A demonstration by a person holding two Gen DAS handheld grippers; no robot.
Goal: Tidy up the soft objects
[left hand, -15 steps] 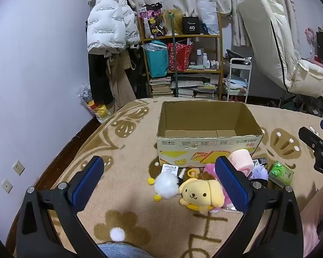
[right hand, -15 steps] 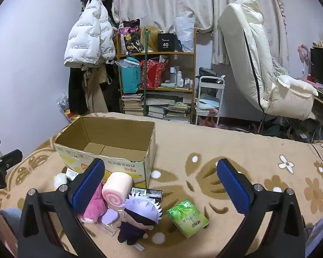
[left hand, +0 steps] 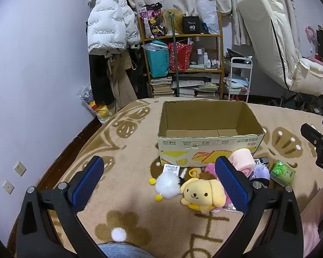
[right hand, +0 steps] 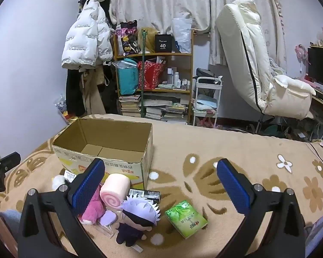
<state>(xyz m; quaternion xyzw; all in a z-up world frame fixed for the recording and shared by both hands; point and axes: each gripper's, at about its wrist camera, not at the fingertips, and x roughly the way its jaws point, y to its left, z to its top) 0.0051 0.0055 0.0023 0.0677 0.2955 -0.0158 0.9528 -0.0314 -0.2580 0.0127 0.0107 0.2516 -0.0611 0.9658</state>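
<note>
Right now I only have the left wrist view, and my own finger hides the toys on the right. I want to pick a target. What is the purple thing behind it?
Observer: A small doll with spiky pale purple hair, a dark blindfold and dark clothes, lying on the blanket.
Operator: Is the right gripper holding anything?
Observer: No. The right gripper is wide open and empty, with the doll and the green packet between its fingers in its own view.
Operator: And the pink thing beside the roll?
Observer: A pink plush toy, lying against the swirl roll, near the front of the box.
</note>
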